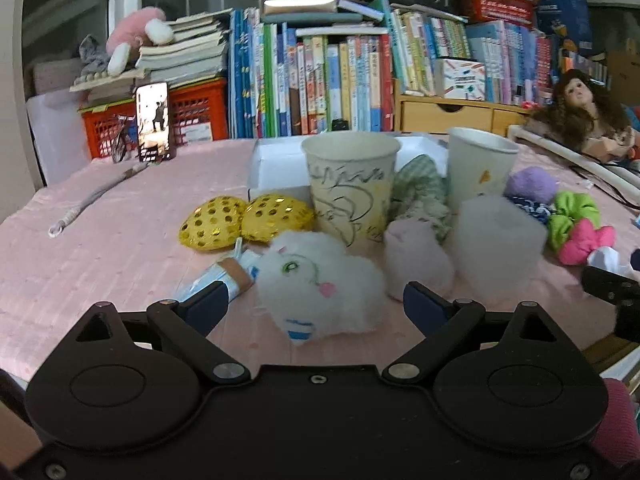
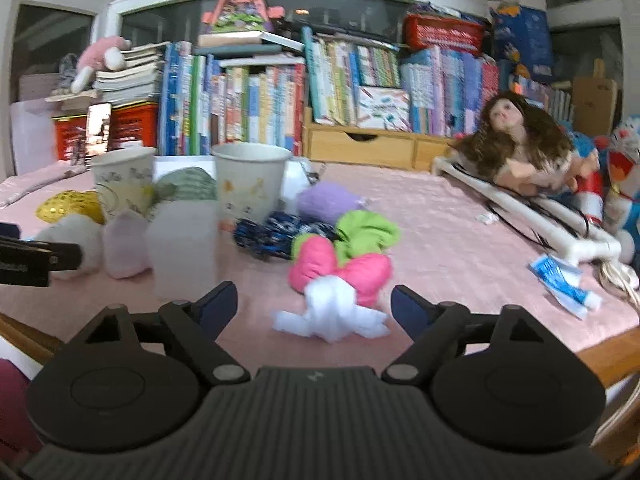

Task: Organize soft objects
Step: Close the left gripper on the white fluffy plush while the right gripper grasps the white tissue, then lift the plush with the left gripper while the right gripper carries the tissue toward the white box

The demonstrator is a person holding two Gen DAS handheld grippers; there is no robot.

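Fluffy white plush (image 1: 320, 284) lies between the spread left tool (image 1: 316, 308), paper cup (image 1: 350, 188) behind; right tool (image 2: 314, 306) spread around white cloth (image 2: 332, 314).

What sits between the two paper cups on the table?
A green-and-white checked cloth is bunched in the gap between the scribbled paper cup and the plainer paper cup. The left wrist view shows it best.
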